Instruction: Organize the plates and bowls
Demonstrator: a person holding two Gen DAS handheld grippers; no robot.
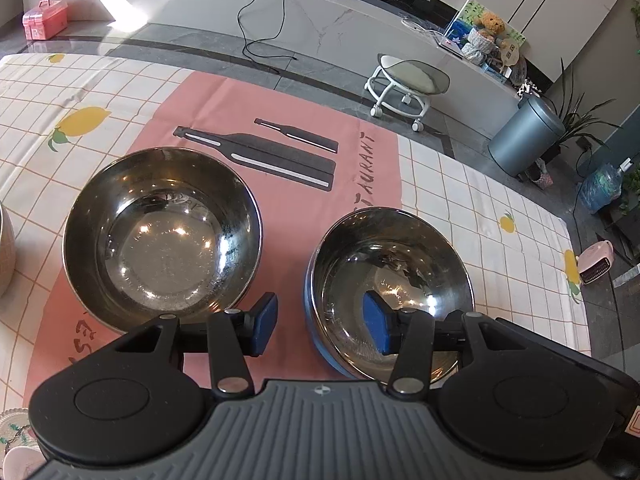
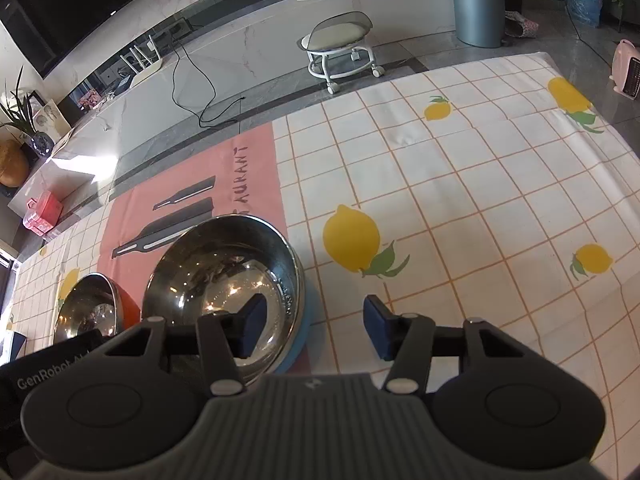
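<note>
Two steel bowls stand on the pink panel of the tablecloth. The blue-sided bowl (image 1: 392, 280) (image 2: 224, 276) is on the right, and the orange-sided bowl (image 1: 160, 232) (image 2: 86, 312) is to its left. My left gripper (image 1: 320, 322) is open astride the blue bowl's near left rim, one blue pad inside and one outside, neither pressing. My right gripper (image 2: 314, 328) is open across the same bowl's right rim. Its left pad hangs inside the bowl and its right pad over the cloth. The left gripper's black body (image 2: 48, 364) shows at the lower left of the right wrist view.
A pale pot (image 1: 5, 248) sits at the left edge and a patterned plate (image 1: 14, 426) at the lower left. The lemon-print tablecloth (image 2: 460, 200) stretches right of the bowls. Beyond the table's far edge are a wheeled stool (image 1: 406, 80) and a grey bin (image 1: 524, 136).
</note>
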